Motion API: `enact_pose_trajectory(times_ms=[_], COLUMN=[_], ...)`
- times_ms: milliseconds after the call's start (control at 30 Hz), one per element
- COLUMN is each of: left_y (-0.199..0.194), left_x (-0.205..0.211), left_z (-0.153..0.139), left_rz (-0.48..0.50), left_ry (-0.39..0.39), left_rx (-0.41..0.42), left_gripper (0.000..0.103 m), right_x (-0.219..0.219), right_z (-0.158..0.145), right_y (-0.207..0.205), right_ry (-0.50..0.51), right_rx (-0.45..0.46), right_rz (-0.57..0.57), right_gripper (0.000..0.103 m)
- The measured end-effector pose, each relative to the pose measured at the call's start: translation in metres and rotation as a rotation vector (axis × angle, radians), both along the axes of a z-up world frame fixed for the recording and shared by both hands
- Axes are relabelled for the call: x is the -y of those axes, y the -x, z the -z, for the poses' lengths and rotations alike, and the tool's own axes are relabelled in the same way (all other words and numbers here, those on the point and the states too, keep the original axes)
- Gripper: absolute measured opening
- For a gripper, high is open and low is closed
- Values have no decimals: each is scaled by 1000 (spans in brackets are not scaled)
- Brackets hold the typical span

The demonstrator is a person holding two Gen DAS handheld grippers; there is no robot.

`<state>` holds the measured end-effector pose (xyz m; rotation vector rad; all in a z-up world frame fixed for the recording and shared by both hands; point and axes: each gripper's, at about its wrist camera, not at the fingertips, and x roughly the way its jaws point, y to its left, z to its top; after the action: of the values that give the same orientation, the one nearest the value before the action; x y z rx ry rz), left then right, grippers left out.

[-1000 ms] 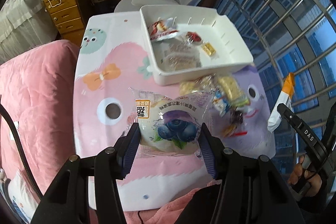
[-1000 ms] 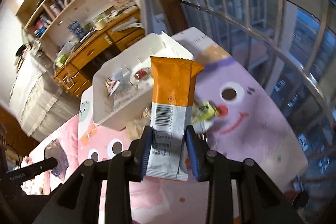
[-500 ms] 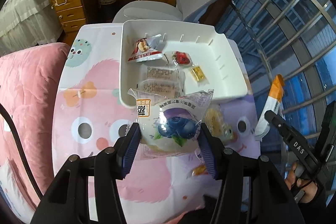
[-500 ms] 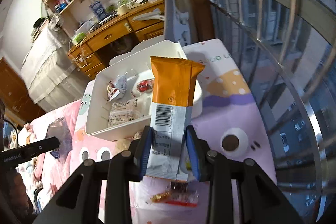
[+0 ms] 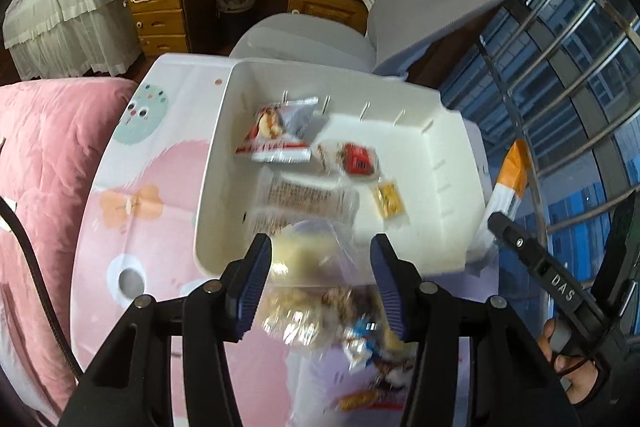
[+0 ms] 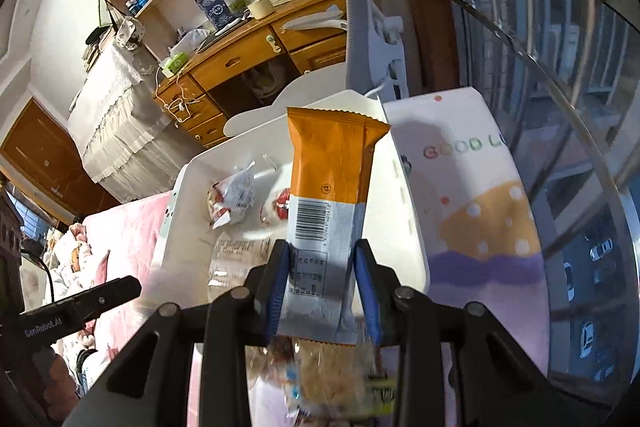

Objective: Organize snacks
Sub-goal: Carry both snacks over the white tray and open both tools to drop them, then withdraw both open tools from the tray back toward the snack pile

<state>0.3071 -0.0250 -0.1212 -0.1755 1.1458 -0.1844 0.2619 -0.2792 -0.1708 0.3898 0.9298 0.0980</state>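
Writing: your right gripper's side reads "DAS" in the left wrist view; your left gripper's body reads "GenRobot.AI" in the right wrist view; the cartoon worktop cover shows "GOOD L", cut off at the edge.
Orange and white packet: barcode faces you; small print below it is too fine to read.
Right fingers: narrowly parted and clamped on the packet's white lower end, the orange end standing toward 12 o'clock over the bin.
Left fingers: about half open, jaws have just been closing; a blurred clear-wrapped bun sits between them, and you cannot tell whether the pads press it.
White bin: holds a red and white pouch at 11 o'clock, a red-labelled sweet mid-bin, a small yellow packet toward 4 o'clock, a clear biscuit pack at 7 o'clock.
Loose snacks: heaped on the worktop just outside the bin's near wall, blurred.
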Motion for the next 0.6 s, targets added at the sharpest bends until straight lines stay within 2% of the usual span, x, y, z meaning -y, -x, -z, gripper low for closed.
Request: enact_pose_trajectory(times_ms=[133, 300, 600], left_y=[-13, -16, -2], left_x=[5, 10, 14], left_z=[1, 4, 8], left_rz=[-18, -13, 24], left_ry=[0, -6, -2], left_rx=[23, 7, -19], left_gripper=[49, 49, 49], right_x=[5, 16, 29], right_z=[7, 22, 27], right_y=[-13, -21, -14], right_ry=[-17, -78, -117], right_rx=[-6, -66, -108], right_rz=[-12, 8, 59], right_gripper=[36, 37, 39])
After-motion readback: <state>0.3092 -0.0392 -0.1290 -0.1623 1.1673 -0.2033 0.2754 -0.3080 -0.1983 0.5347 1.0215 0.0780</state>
